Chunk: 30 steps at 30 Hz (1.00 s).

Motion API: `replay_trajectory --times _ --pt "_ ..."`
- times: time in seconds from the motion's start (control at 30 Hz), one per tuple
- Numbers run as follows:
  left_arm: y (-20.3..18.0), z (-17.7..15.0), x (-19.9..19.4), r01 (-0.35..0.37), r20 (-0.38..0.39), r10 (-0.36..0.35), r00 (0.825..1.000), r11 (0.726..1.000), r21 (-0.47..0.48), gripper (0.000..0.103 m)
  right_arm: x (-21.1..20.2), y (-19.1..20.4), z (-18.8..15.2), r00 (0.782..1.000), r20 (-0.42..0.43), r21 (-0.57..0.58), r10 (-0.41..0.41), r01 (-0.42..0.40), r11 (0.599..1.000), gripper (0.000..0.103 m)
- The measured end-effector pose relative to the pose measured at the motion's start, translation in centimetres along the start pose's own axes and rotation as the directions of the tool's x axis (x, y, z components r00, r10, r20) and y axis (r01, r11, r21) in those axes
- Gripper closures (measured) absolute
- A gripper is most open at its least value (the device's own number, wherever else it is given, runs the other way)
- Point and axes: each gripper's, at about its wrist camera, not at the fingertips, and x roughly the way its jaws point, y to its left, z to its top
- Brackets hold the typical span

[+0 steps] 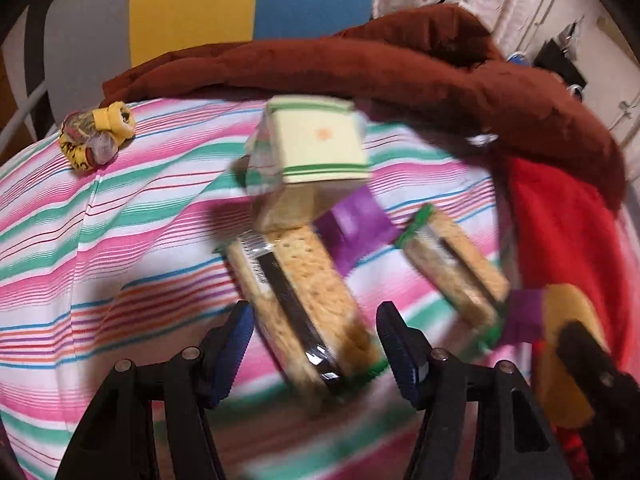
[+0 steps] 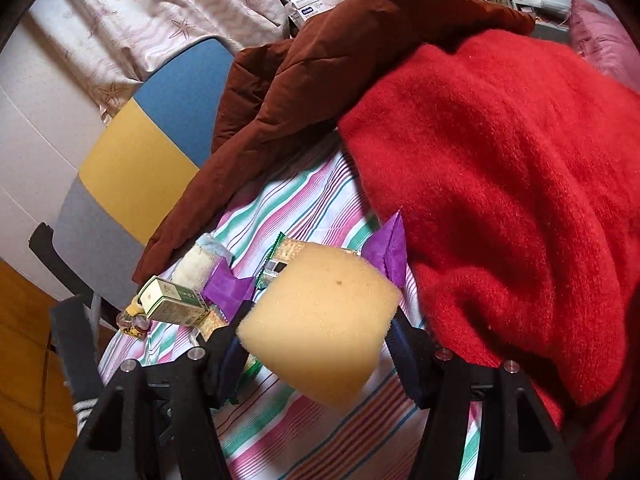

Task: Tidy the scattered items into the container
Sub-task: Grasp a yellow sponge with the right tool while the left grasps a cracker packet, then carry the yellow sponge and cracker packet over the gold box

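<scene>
Sponge [image 2: 320, 328] clenched in right gripper [image 2: 316, 354]; left gripper [image 1: 316, 344] gapes empty over a cracker pack [image 1: 304, 304].
No container visible; box [image 1: 320, 146] and purple wrapper [image 1: 356, 228] beside that pack remain scattered.

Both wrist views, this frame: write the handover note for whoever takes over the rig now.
Left gripper: open, jaws either side of a cracker pack on the striped sheet, not gripping.
Right gripper: shut on the yellow sponge, held above the sheet.
Loose on the sheet: second cracker pack, green-striped box, purple wrappers, small yellow bundle.
No container is in view, so nothing shows as stowed.
Left: sponge and all loose items.
</scene>
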Motion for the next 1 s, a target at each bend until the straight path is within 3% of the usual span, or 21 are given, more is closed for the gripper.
replay_trajectory --times 0.1,0.2,0.5,0.73,1.0 --pt "0.7 -0.5 -0.5 0.036 0.041 -0.037 0.998 0.999 0.016 0.042 0.2 0.0 -0.1 1.0 -0.012 0.001 -0.002 0.002 1.0 0.039" --pt "2.0 -1.5 -1.4 0.085 0.067 -0.088 0.994 0.996 0.036 0.056 0.3 0.1 -0.2 1.0 -0.018 -0.006 -0.002 0.002 1.0 0.039" --pt "5.9 -4.9 -4.6 0.158 0.103 -0.16 0.982 0.987 0.03 0.061 0.5 2.3 -0.7 0.998 -0.04 -0.109 0.052 -0.056 0.992 0.039" --pt "8.8 -7.7 -6.6 0.182 0.129 -0.18 0.975 0.983 -0.004 0.065 1.8 6.4 -2.7 0.975 -0.164 -0.285 0.149 -0.191 0.939 0.039" --pt "12.2 -10.1 -8.4 0.216 0.158 -0.202 0.967 0.973 -0.078 0.067 1.8 8.5 -4.5 0.969 -0.197 -0.394 0.148 -0.216 0.893 0.039"
